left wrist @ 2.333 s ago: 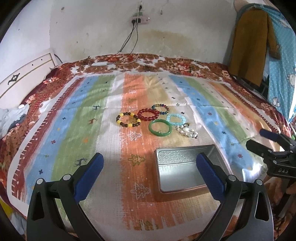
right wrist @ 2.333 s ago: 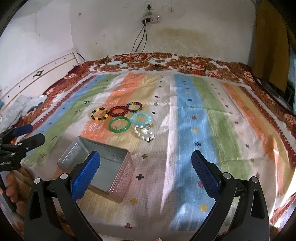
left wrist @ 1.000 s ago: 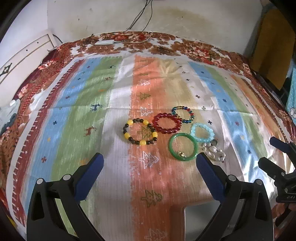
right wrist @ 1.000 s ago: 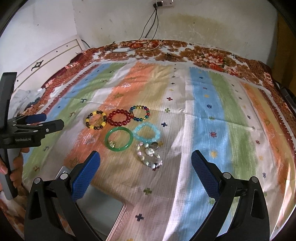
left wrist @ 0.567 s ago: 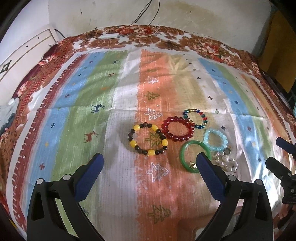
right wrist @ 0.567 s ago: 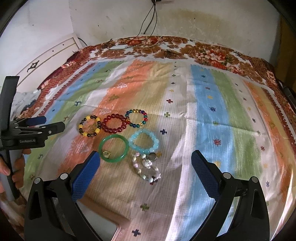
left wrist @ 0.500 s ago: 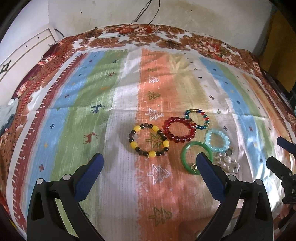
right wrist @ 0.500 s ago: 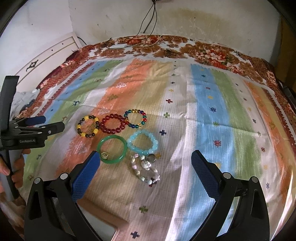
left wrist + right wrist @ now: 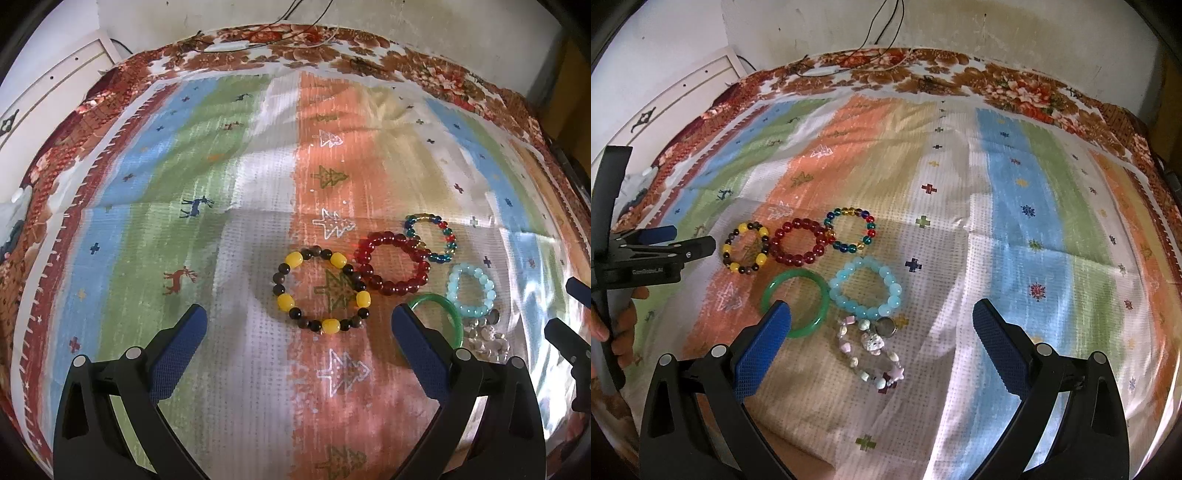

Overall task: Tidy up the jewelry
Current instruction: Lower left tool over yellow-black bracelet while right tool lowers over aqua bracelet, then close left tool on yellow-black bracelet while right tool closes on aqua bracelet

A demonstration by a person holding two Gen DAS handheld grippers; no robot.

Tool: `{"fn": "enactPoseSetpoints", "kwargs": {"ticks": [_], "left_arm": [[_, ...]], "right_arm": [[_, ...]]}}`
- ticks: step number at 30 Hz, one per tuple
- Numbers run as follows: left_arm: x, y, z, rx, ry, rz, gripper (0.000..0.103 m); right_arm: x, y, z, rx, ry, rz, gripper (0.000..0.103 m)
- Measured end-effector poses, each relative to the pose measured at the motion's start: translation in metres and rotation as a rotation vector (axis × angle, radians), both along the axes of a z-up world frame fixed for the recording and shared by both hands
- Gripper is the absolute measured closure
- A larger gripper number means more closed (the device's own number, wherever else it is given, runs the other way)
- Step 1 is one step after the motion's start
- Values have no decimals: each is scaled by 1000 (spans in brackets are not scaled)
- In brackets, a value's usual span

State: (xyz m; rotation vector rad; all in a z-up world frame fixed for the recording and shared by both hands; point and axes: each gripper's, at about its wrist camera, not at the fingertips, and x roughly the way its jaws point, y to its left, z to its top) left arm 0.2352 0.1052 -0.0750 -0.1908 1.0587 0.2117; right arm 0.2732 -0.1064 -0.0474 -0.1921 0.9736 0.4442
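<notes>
Several bracelets lie together on the striped bedspread. A yellow-and-brown bead bracelet (image 9: 320,290) (image 9: 745,252) lies just ahead of my open, empty left gripper (image 9: 298,325). Beside it are a red bead bracelet (image 9: 391,263) (image 9: 799,242), a multicolour bead bracelet (image 9: 430,237) (image 9: 850,229), a green bangle (image 9: 451,312) (image 9: 795,297), a light blue bead bracelet (image 9: 471,290) (image 9: 865,287) and a shell-and-stone bracelet (image 9: 484,336) (image 9: 872,353). My right gripper (image 9: 881,322) is open and empty, hovering over the shell bracelet. The left gripper also shows at the left of the right wrist view (image 9: 677,240).
The bedspread (image 9: 1015,229) covers a bed with a floral border against a white wall. A white headboard (image 9: 44,92) is at the left. Cables hang from the wall at the back. The right gripper's tips show at the right edge of the left wrist view (image 9: 570,314).
Both grippers have moved forward and lower toward the bracelets, which now look larger. The metal tin seen earlier at the near edge has dropped out of both views. Both grippers stay open.
</notes>
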Motion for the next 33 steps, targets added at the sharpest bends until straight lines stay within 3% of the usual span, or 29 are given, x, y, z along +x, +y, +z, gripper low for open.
{"fn": "enactPoseSetpoints", "kwargs": {"ticks": [5, 9, 13, 20, 33], "left_arm": [[6, 0, -6, -6, 17, -6, 6], [10, 10, -18, -70, 67, 39, 6], [14, 15, -24, -48, 81, 53, 6], [20, 22, -34, -83, 101, 70, 6], [32, 28, -53, -65, 145, 62, 17]], "right_arm": [[10, 1, -9, 3, 35, -1, 3], [19, 0, -17, 15, 70, -13, 3], [26, 4, -25, -5, 80, -17, 3], [34, 9, -38, -33, 101, -17, 4], [53, 17, -65, -88, 143, -33, 18]]}}
